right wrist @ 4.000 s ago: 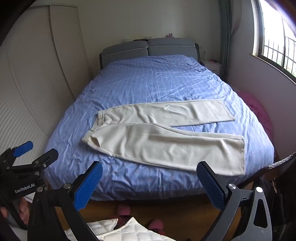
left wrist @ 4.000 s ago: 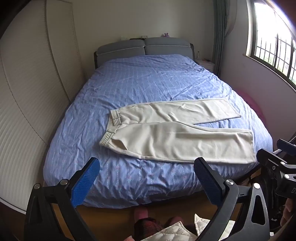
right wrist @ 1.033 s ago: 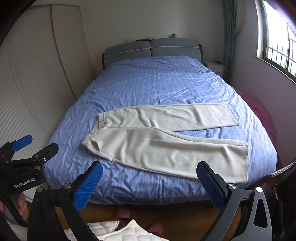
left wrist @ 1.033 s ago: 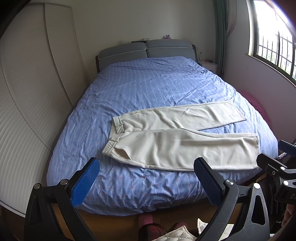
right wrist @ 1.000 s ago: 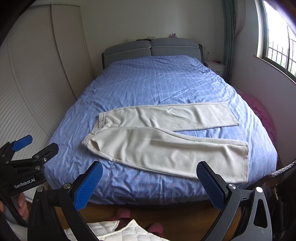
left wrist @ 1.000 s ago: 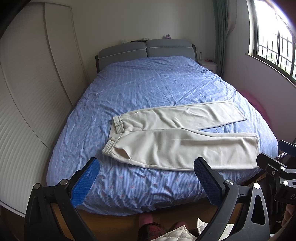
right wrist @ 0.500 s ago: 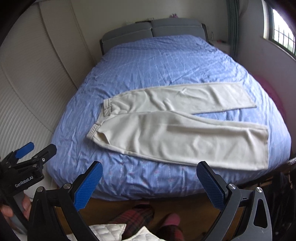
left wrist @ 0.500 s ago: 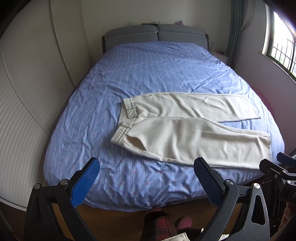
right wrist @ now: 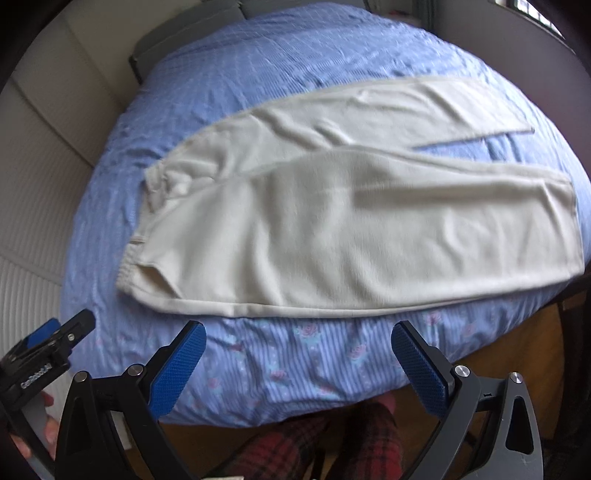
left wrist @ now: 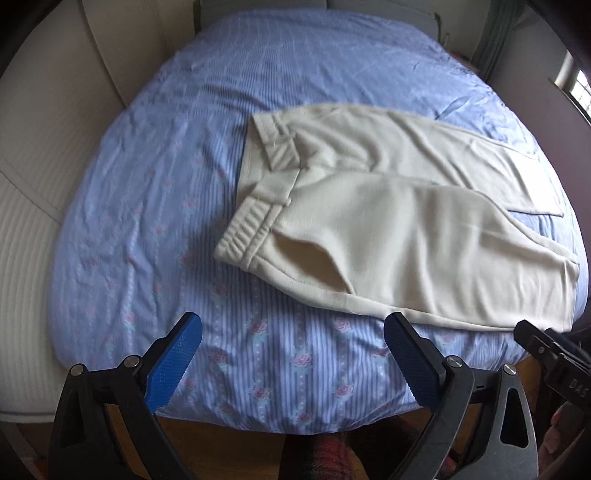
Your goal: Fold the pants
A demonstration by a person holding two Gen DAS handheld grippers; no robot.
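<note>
Cream pants [left wrist: 388,225] lie flat across the near end of a blue striped bed [left wrist: 177,177], waistband [left wrist: 255,206] to the left, both legs running right. In the right wrist view the pants [right wrist: 351,221] fill the middle, the near leg's hem [right wrist: 569,221] at the right. My left gripper [left wrist: 291,350] hovers open over the bed's front edge, just short of the waistband corner. My right gripper [right wrist: 295,354] is open too, just below the near leg's lower seam. Neither touches the cloth.
A cream ribbed wall panel [left wrist: 33,192] runs along the bed's left side. A grey headboard [right wrist: 177,29] stands at the far end. A person's plaid-clad legs [right wrist: 325,435] stand on the wooden floor at the foot of the bed. A window [left wrist: 576,85] is at right.
Both grippers have moved forward and down toward the bed, so the pants look much larger and closer. Both stay open and empty.
</note>
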